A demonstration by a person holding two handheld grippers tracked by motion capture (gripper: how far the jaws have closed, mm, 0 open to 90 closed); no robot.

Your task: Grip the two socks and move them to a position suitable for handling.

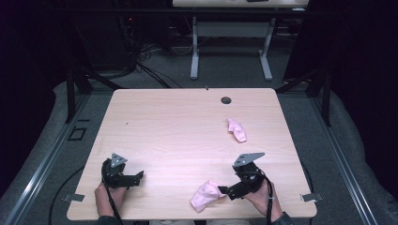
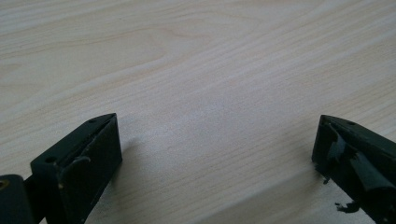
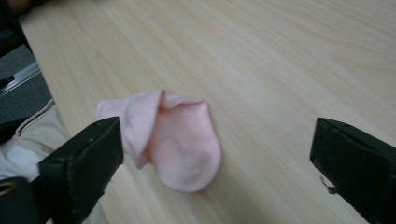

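The pink sock (image 3: pixel 177 140) lies crumpled on the table (image 1: pixel 178 122), just ahead of the right gripper (image 3: pixel 217 149). Its jaws stand wide apart, gripping nothing. The left gripper (image 2: pixel 217 154), well apart from that sock, is likewise spread over bare wood.

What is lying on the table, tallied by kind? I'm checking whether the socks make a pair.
Pink socks: 2, one near the front edge by the right gripper, crumpled, and one farther back on the right.
Grippers: 2, the left gripper being the other; both have open jaws.
Total: 4 on the wooden table.
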